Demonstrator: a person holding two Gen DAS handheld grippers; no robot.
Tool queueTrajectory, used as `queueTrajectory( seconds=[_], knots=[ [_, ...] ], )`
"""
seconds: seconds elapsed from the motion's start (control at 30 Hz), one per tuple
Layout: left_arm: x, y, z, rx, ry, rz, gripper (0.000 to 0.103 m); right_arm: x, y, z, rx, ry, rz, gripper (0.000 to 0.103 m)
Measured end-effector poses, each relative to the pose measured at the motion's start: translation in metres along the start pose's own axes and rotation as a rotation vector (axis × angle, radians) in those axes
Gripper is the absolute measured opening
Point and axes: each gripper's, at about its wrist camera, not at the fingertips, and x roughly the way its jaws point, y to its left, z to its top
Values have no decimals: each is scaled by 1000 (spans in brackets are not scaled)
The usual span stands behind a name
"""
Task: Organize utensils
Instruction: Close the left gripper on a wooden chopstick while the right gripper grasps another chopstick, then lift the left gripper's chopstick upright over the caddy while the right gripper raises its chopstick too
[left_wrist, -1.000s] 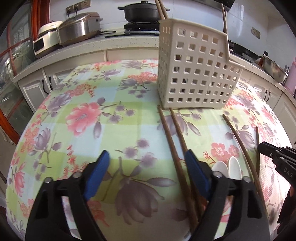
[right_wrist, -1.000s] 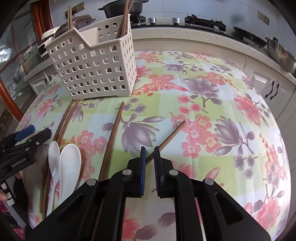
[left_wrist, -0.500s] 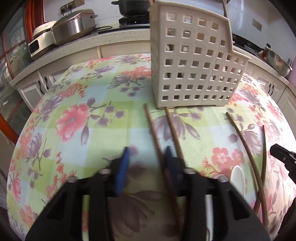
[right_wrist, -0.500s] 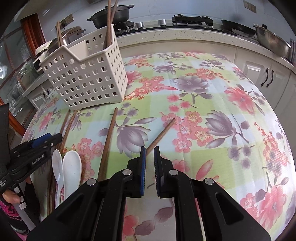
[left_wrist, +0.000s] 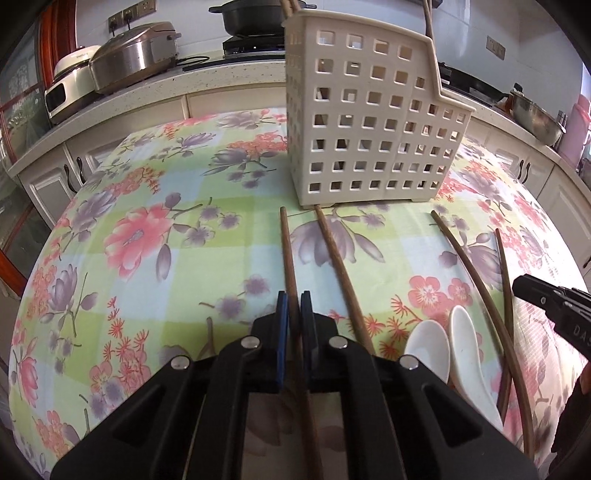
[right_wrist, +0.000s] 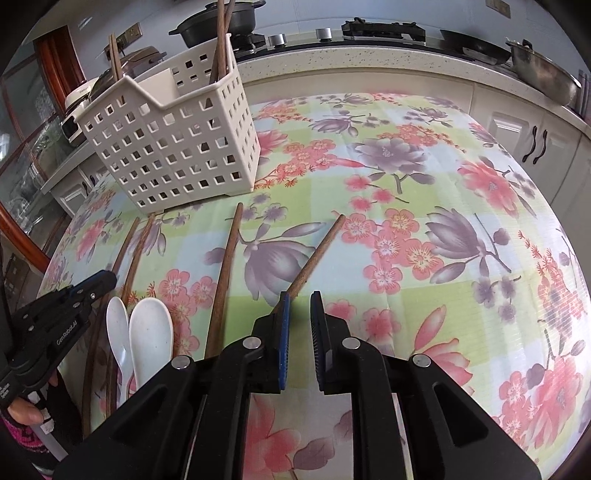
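Left wrist view: left gripper (left_wrist: 294, 308) pinches one brown wooden chopstick (left_wrist: 289, 254); right gripper (right_wrist: 300, 314) parted, empty. White perforated plastic caddy (left_wrist: 369, 122) holds few; most utensils remain.

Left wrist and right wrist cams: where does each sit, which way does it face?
Left wrist: on the left gripper, angled down at the table toward the basket; own jaws have just closed on a chopstick; right gripper at the right edge.
Right wrist: on the right gripper, angled down the same way; jaws have just parted, a chopstick tip by the left pad; left gripper and a hand show.
Shared: basket, spoons, tablecloth.
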Motion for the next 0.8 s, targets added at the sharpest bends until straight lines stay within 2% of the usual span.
queueTrajectory(
  seconds=[0.03,0.1,0.33,0.37,0.43,0.47,0.67,0.8],
  knots=[
    [0,1,0,-1,-1,-1,7,0,0,1,4,3,4,19],
    [-3,4,-1,-1,-7,-6,7,2,1,1,6,12,11,32],
    [-10,10,-1,-11,-22,-12,6,13,26,2,-85,-3,-41,34],
    [-11,11,-1,-13,-22,-14,6,14,28,2,-97,-8,-47,33],
    [-11,13,-1,-15,-22,-15,6,17,35,4,-142,-20,-50,24],
    [-11,14,-1,-16,-21,-15,6,19,37,4,-164,-24,-46,14],
    [-7,17,-2,-22,-10,-18,6,23,49,6,-253,-34,-8,9],
    [-5,18,-2,-31,-5,-24,6,23,50,6,-285,-28,7,9]
  ],
)
